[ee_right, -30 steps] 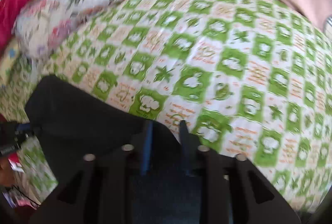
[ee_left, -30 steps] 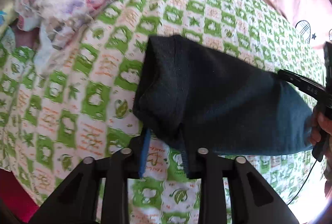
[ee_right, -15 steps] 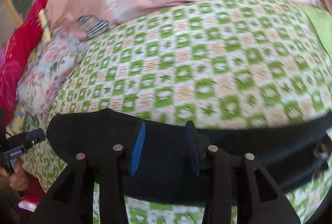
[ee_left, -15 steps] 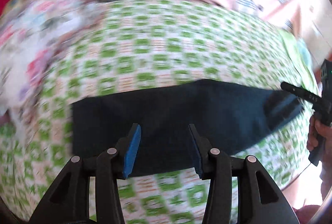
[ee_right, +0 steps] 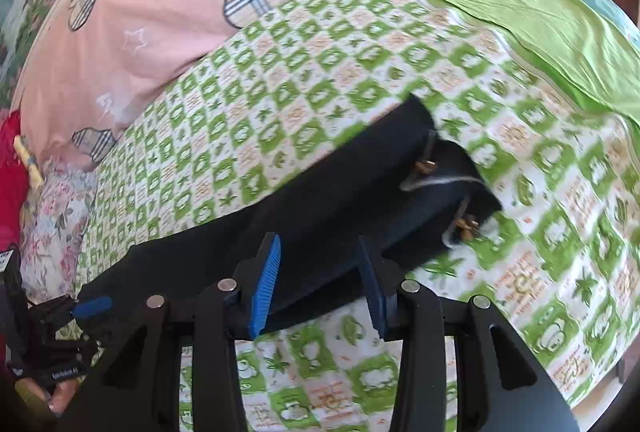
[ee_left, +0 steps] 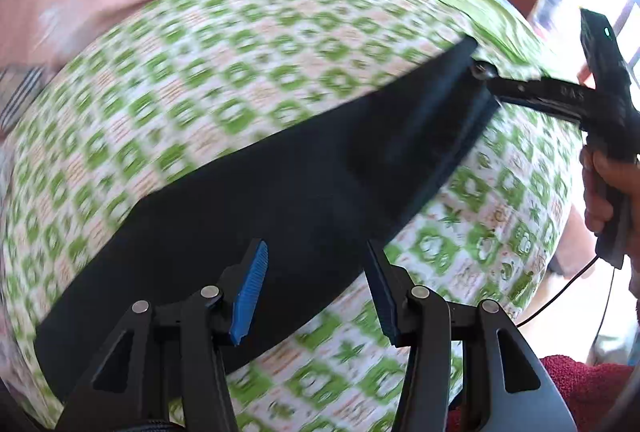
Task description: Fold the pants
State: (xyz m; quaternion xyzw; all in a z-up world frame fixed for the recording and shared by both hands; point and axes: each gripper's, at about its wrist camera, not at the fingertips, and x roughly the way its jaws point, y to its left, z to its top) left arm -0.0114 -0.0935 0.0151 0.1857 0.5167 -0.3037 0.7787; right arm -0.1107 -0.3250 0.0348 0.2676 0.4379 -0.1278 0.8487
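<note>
Lying flat on the bed (ee_right: 360, 44), the pants (ee_left: 280, 200) read as one long dark navy strip, legs stacked, matte soft knit, running diagonally across the cover. Waist end is at the right: a banded edge with a pale inner lining (ee_right: 436, 180) and two drawcords with brass-coloured tips (ee_right: 426, 165), clear in the right wrist view. Hem end is at the lower left, cut square.

Bed cover: thin cotton-like sheet, green and white check with small printed figures, a plain lime green border strip (ee_right: 540, 20) along the far side. Behind it a pink quilt (ee_right: 168, 0) with plaid appliqué shapes and stars; floral fabric (ee_right: 56, 216) at the left.

Left tool (ee_left: 316, 284): black hinged linkage, ribbed blue pads, jaws apart and just been opening; they sit over the near edge of the pants, pads not pressing on it.

Right tool (ee_right: 320, 280): same build, jaws apart over the near edge of the pants, no cloth pinched. Its fingers reach the waist end in the left wrist view.
</note>
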